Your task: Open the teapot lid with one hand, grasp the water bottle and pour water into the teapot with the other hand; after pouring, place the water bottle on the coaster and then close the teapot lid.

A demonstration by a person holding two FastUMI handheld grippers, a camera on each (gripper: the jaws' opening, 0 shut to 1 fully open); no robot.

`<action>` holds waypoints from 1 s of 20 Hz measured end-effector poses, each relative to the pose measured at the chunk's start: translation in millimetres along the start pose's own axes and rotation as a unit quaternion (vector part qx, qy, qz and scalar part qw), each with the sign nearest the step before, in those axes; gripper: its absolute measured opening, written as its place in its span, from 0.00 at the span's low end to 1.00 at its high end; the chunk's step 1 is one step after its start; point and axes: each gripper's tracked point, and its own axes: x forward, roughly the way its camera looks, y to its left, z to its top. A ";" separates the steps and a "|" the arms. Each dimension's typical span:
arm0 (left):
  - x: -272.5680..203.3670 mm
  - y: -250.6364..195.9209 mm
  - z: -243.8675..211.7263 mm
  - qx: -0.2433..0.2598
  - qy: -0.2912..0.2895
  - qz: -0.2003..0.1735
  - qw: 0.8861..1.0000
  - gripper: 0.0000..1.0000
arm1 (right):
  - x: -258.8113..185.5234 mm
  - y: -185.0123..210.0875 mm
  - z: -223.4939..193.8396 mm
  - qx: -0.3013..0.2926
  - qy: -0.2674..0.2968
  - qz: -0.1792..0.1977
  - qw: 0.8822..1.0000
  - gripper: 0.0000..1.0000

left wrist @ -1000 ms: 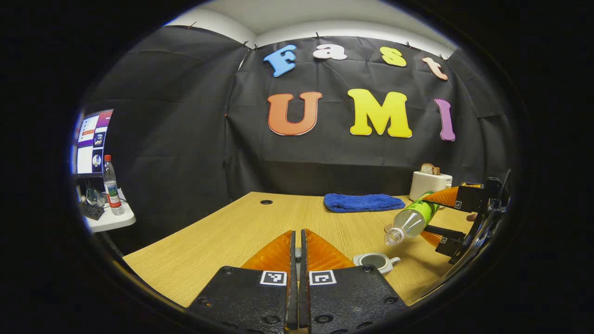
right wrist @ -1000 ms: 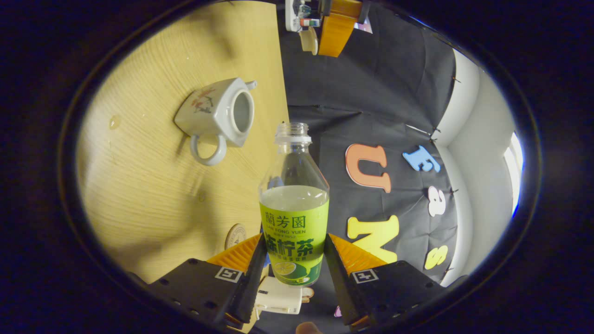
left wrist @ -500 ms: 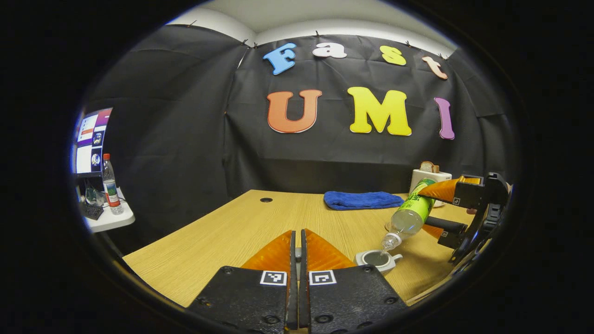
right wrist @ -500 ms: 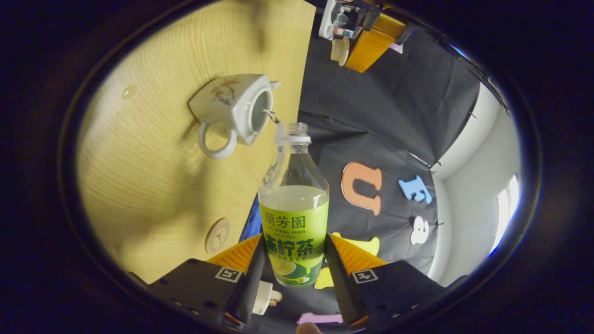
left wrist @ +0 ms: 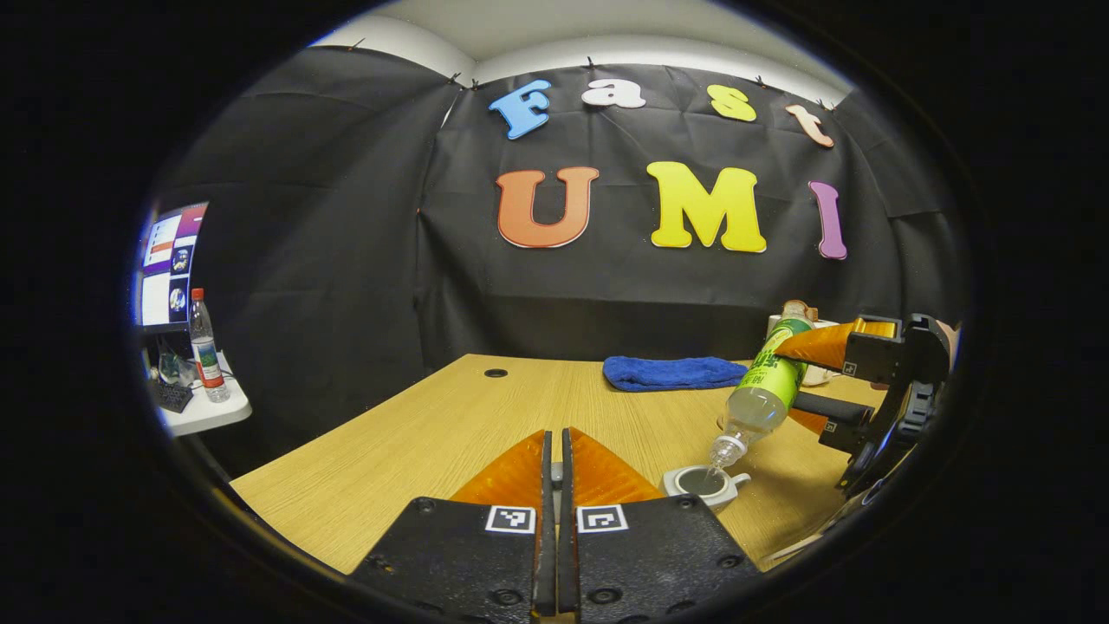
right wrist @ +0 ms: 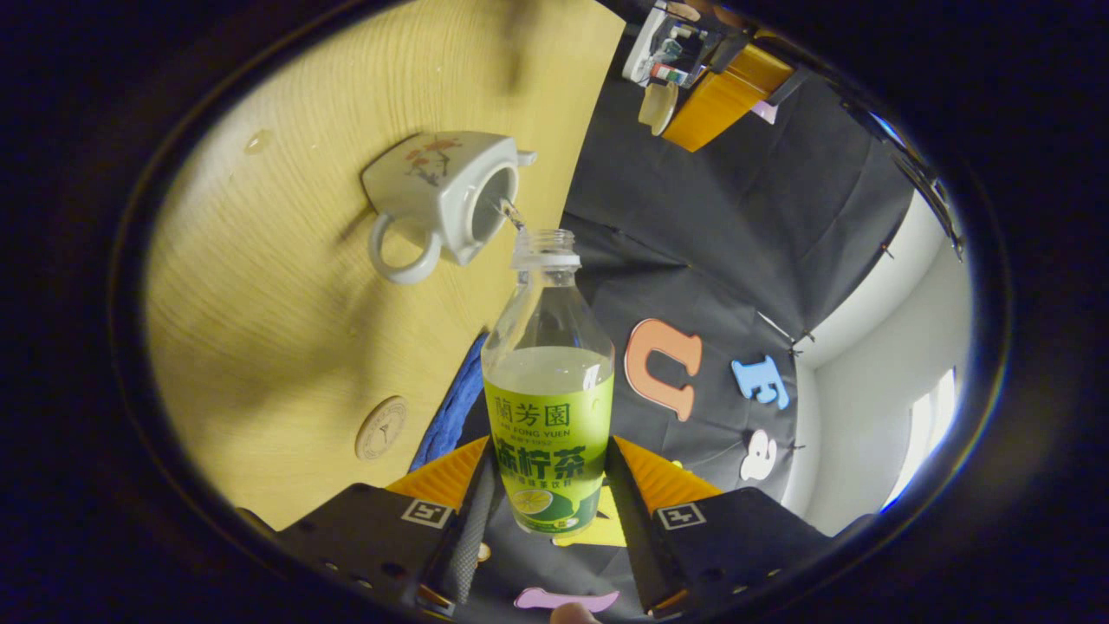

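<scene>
Your right gripper (right wrist: 548, 485) pinches the water bottle (right wrist: 548, 390) low on its green label, one finger pressed to each side, and the bottle is tipped so its open neck points down toward the teapot (right wrist: 446, 195). In the right gripper view a thin stream of water leaves the bottle's mouth and enters the teapot's open top; the teapot stands on the wooden table (right wrist: 286, 347) with its round handle turned toward the camera, and its top is uncovered. The coaster (right wrist: 381, 427), a small round disc, lies flat on the table well apart from the teapot, nearer your right gripper, with nothing on it. A small drop of water sits on the table beyond the teapot. In the left gripper view your left gripper (left wrist: 557, 485) is held low over the near part of the table, its two fingers pressed nearly together on a small pale thing between the tips, which is too hidden to name from there. In the right gripper view that gripper appears far off with a pale round lid (right wrist: 658, 106) at its fingertips, held up off the table. A folded blue towel (left wrist: 674, 373) lies at the back of the table beside a white toaster (left wrist: 814, 374).
</scene>
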 end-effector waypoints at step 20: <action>-0.7 0.2 0.4 0.001 0.002 0.000 1.000 0.03 | -4.8 -4.9 3.7 -0.019 0.000 -0.007 1.000 0.70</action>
